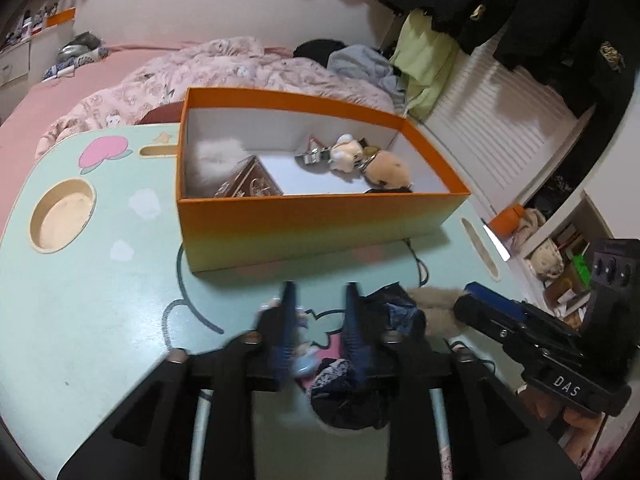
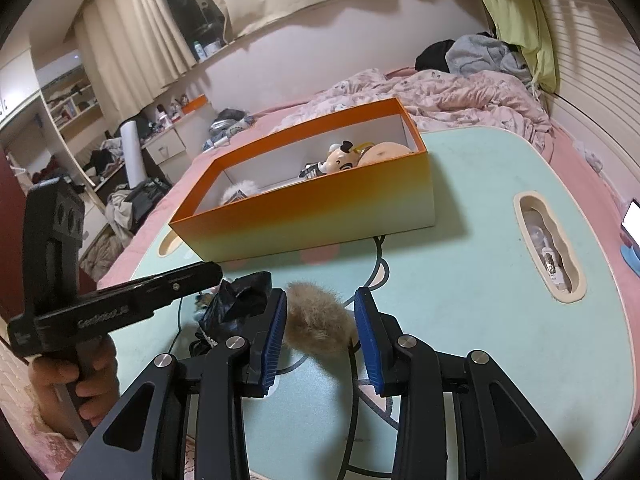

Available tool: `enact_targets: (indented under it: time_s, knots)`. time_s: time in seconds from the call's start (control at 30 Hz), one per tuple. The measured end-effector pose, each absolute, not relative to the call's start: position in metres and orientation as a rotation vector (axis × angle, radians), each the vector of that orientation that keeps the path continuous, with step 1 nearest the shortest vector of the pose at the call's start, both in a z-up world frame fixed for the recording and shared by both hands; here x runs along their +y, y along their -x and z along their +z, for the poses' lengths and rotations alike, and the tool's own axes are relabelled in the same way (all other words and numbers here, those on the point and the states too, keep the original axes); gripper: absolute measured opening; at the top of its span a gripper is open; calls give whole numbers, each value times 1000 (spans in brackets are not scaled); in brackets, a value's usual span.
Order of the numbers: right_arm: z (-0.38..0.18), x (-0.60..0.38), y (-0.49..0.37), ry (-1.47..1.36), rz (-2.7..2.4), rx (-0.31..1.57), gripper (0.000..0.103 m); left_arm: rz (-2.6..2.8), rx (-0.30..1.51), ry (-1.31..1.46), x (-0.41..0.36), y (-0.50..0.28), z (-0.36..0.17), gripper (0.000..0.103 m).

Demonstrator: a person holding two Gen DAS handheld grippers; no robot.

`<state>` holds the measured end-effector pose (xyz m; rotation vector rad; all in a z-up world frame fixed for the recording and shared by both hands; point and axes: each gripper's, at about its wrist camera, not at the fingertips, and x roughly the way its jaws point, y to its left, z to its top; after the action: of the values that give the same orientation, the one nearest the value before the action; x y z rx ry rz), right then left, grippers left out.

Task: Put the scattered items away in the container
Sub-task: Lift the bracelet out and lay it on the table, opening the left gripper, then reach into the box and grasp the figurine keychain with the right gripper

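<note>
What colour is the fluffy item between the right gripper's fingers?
Light brown fluffy item, best seen from the right wrist.

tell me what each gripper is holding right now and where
Nothing held. The right gripper is open around the tan pompom; the left gripper is open above small items.

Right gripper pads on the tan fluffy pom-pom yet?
Cannot tell. In the right wrist view the tan fluffy pom-pom sits between the open right gripper fingers; fur hides any gap at the left blue pad, table shows beside the right pad.
</note>
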<state>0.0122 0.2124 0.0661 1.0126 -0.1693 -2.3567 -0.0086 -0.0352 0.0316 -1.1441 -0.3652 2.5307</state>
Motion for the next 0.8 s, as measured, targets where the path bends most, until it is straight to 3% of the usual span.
enact_targets:
  time_s: [0.03, 0.1, 0.5, 0.8]
  knots:
    - [66, 212, -13, -1012, -2357, -169, 34, 2540, -367, 1129, -35, 6, 32, 63]
    - [66, 212, -12, -1012, -2358, -169, 34, 2577, -384, 1066, -37, -1, 36, 72]
    - [69, 214, -9, -1014, -2352, -157, 35, 2722, -642, 964, -79, -25, 26, 72]
    - [134, 191, 36, -972, -2303, -55, 35, 2743, -620, 941, -78, -30, 26, 72]
